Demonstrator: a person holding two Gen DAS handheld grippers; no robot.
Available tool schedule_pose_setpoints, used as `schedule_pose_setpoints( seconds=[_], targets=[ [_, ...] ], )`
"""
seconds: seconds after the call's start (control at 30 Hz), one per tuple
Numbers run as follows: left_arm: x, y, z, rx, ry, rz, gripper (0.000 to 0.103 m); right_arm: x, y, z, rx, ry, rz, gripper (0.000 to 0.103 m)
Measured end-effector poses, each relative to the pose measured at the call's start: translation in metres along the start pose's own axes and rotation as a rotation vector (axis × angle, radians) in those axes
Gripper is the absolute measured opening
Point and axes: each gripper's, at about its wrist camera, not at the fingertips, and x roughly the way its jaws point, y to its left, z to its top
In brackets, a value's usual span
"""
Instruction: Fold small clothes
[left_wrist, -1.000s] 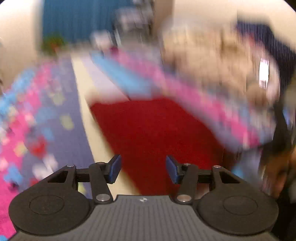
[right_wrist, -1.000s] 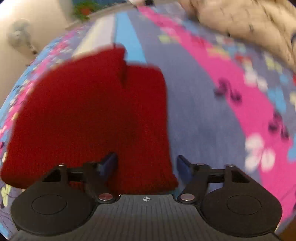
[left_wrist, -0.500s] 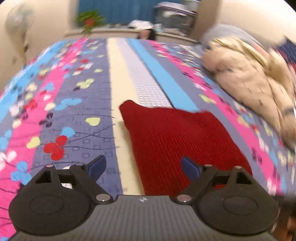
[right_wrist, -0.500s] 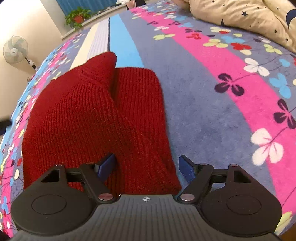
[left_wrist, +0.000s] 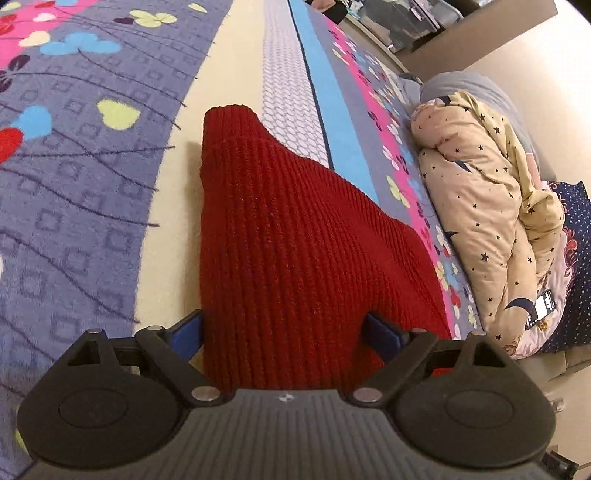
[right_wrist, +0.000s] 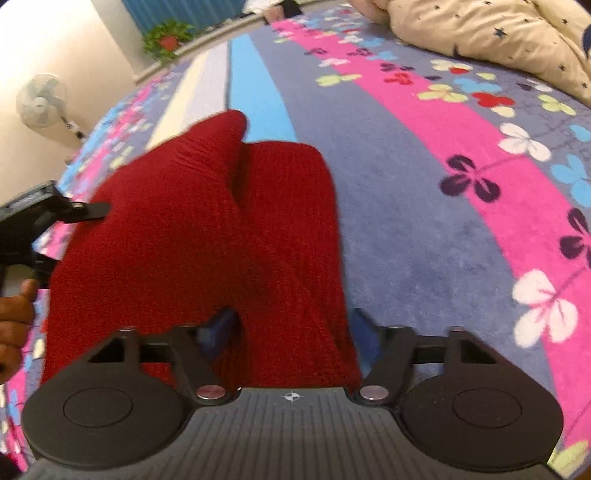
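Note:
A red knit garment lies partly folded on the patterned bedspread. My left gripper stands wide open at its near edge, and the knit fills the gap between the blue pads. In the right wrist view the same garment shows a raised fold down its middle. My right gripper is closing its jaws around the near end of that fold, with the fabric bunched between them. One of the left gripper's fingers and the hand that holds it show at the garment's left side.
A rolled cream quilt with stars lies along the bed's right side, with a dark blue dotted cloth beside it. Past the bed's far edge stand a fan and a potted plant.
My left gripper swung around, opened wide and came down onto the garment's near edge. The right gripper's jaws narrowed on the fold, and that hand kept its place.

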Motion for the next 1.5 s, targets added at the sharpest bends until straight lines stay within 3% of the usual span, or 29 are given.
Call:
schedule_pose_setpoints(
  seconds=[0.1,0.17,0.33,0.43,0.6,0.73,0.8,0.87,0.93,1.1,1.17,1.2,1.23,1.3,1.37,1.5],
  targets=[
    [-0.009,-0.008,0.001,0.045,-0.026,0.019,0.071,-0.004,0.004,0.001,-0.024,-0.031,0.007,0.028],
    [-0.018,-0.013,0.001,0.068,-0.040,0.022,0.061,-0.008,0.003,0.004,0.003,-0.061,0.015,0.018],
    [-0.052,-0.019,0.010,0.093,-0.082,0.012,0.054,-0.025,0.018,0.015,0.022,-0.207,0.050,0.016],
    [-0.087,-0.013,0.023,0.123,-0.153,0.045,0.053,-0.019,0.040,0.018,0.003,-0.234,0.116,0.015],
    [-0.143,0.022,0.056,0.161,-0.218,0.104,0.053,0.008,0.097,0.019,-0.114,-0.218,0.248,0.015],
    [-0.174,0.072,0.085,0.097,-0.228,0.161,0.054,0.023,0.130,0.021,-0.173,-0.192,0.309,0.015],
    [-0.188,0.092,0.094,0.066,-0.315,0.268,0.056,0.038,0.141,0.017,-0.207,-0.111,0.276,0.015],
    [-0.200,0.107,0.097,0.004,-0.335,0.346,0.059,0.054,0.140,0.011,-0.193,-0.031,0.261,0.015],
    [-0.209,0.107,0.081,0.023,-0.316,0.296,0.059,0.059,0.141,0.010,-0.196,-0.013,0.217,0.015],
    [-0.205,0.067,0.002,0.352,-0.289,0.255,0.059,0.052,0.139,0.010,-0.196,-0.023,0.231,0.015],
    [-0.181,0.061,-0.028,0.449,-0.265,0.302,0.056,0.053,0.140,0.007,-0.200,-0.024,0.224,0.015],
    [-0.159,0.064,-0.041,0.488,-0.216,0.362,0.056,0.055,0.141,0.004,-0.211,-0.027,0.217,0.015],
    [-0.139,0.070,-0.053,0.502,-0.171,0.420,0.061,0.057,0.143,0.002,-0.228,-0.029,0.206,0.015],
    [-0.134,0.071,-0.067,0.522,-0.186,0.480,0.062,0.059,0.147,-0.002,-0.252,-0.030,0.198,0.016],
    [-0.147,0.057,-0.068,0.527,-0.194,0.476,0.056,0.058,0.147,-0.002,-0.251,-0.042,0.195,0.018],
    [-0.187,0.036,-0.078,0.564,-0.280,0.428,0.056,0.047,0.148,-0.001,-0.292,-0.088,0.192,0.024]
  ],
)
